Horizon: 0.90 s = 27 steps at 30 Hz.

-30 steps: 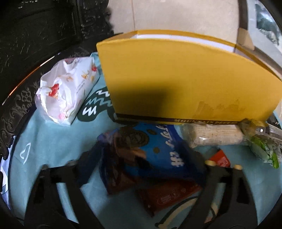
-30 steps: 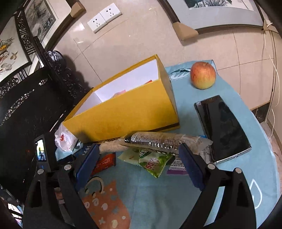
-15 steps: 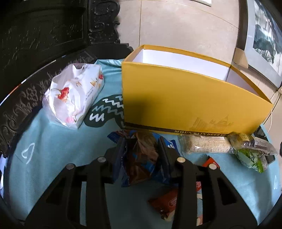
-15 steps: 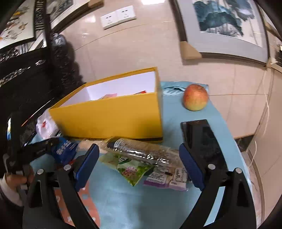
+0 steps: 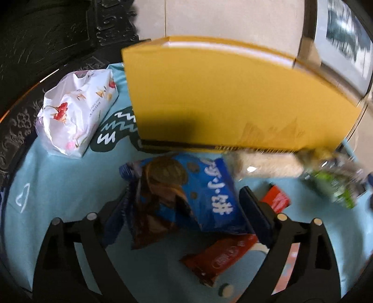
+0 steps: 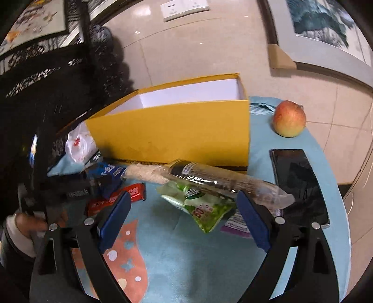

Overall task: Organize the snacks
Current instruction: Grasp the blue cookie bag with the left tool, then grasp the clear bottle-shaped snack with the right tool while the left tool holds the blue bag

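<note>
With the left gripper [image 5: 186,207] jaws opening around the blue biscuit bag [image 5: 186,198] on the worktop [image 5: 58,186] and the right gripper [image 6: 181,219] jaws apart and empty, the crinkly bag may slip free.

a red-and-yellow apple [image 6: 289,118] sits on the light blue tablecloth [image 6: 191,263], well apart from a dark phone [image 6: 299,186] lying flat nearer the camera. the cloth carries an orange fish-like print with pale spots [image 6: 127,258] and a dark green patch with white zigzags [image 5: 116,130]. behind the table, a beige tiled wall [image 6: 191,51] holds a white socket plate [image 6: 184,8] and a framed painting [image 6: 326,25]. carved dark wooden furniture [image 6: 46,77] stands at the left.
</note>
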Each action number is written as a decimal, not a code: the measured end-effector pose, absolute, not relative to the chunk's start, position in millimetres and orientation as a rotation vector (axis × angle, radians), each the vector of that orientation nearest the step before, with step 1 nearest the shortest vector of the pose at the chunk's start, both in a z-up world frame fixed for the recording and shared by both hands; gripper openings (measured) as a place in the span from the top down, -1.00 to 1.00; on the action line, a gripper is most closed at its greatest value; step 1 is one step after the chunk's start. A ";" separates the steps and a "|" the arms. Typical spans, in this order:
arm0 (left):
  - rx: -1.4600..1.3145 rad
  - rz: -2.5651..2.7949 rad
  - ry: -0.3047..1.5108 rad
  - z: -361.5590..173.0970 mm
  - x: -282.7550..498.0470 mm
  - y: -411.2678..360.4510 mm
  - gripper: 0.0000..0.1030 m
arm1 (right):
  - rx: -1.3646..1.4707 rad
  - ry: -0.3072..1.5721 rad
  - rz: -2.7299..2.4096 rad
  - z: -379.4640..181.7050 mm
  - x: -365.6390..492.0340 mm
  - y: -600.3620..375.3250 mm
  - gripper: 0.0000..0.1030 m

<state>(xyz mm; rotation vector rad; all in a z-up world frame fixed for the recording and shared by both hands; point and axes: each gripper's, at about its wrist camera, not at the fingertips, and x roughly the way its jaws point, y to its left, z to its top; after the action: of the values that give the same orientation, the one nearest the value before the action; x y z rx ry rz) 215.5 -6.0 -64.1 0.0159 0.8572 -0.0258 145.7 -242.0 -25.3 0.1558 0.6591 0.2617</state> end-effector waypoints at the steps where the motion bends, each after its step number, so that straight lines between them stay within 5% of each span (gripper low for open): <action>1: 0.000 -0.037 0.866 -66.1 216.9 -4.8 -0.67 | 0.157 0.656 0.259 -24.4 144.9 -242.2 -0.79; 7: -0.025 -0.048 0.817 -55.9 212.5 -0.4 -0.16 | 0.131 0.639 0.251 -22.2 141.4 -238.8 -0.79; 21: -0.115 -0.020 0.786 -35.4 206.7 19.8 -0.16 | -0.148 0.651 0.243 -13.3 157.3 -225.2 -0.79; 27: -0.126 -0.038 0.781 -32.9 206.8 17.4 -0.17 | -0.351 0.851 0.286 -35.6 206.7 -217.8 -0.78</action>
<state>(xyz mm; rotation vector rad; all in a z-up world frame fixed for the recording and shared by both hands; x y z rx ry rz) 206.8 17.4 -32.9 -0.1256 0.7813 -0.0379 206.7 -217.8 -35.6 -0.3510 0.8509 0.2864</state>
